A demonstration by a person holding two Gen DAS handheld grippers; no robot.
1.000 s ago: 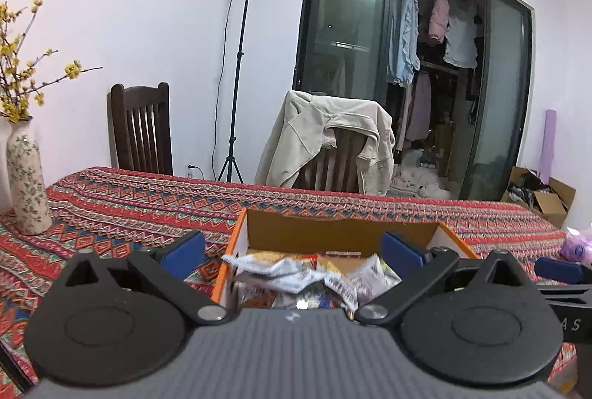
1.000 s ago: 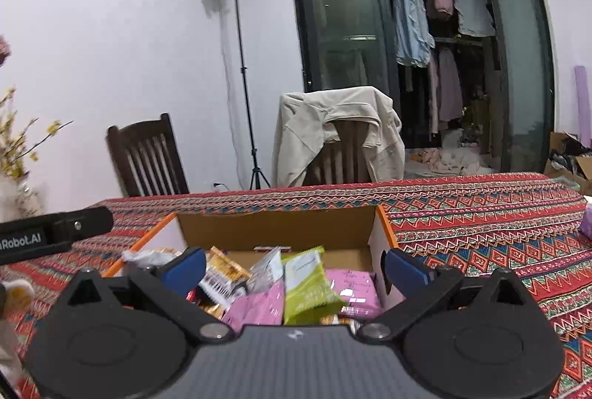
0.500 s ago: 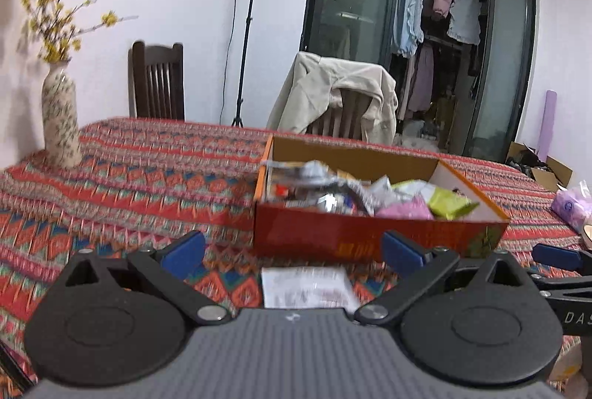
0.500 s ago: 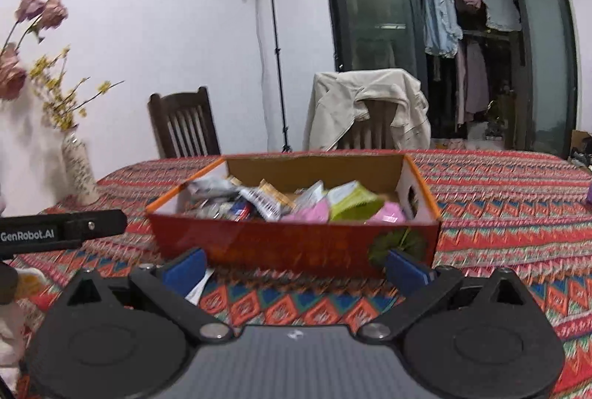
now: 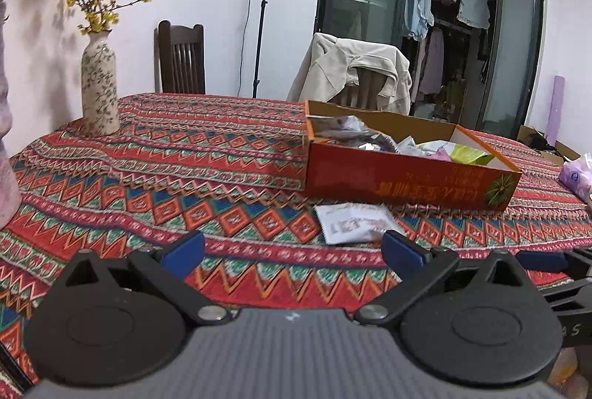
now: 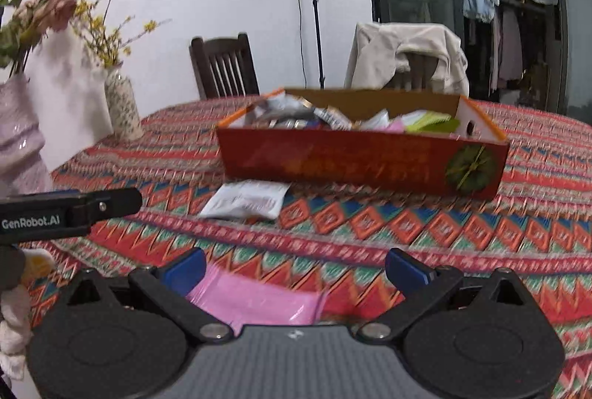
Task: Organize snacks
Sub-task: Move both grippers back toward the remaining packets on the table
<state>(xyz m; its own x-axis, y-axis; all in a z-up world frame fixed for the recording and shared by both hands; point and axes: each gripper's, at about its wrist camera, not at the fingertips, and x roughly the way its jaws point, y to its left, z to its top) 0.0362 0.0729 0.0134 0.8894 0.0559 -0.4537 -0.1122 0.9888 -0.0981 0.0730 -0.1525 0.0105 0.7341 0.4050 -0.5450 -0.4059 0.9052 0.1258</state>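
The left gripper (image 5: 292,252) is spread wide and holds nothing, hovering over the patterned cloth (image 5: 207,158). The right gripper (image 6: 296,267) is also spread wide; a pink packet (image 6: 259,301) lies on the cloth between its fingers, close to the left one, and whether they touch I cannot tell. One white packet (image 5: 353,223) lies flat on the cloth just in front of the box (image 5: 407,180), near its left end. The one red box stands further back on the table, heaped with snacks (image 6: 355,119); their number cannot be counted. Two vases with flowers stand at the left: a patterned one (image 5: 99,84) and a pale pink one (image 6: 18,136). Two chairs stand behind the table, a bare one (image 5: 181,60) and one draped with a beige jacket (image 5: 351,73).
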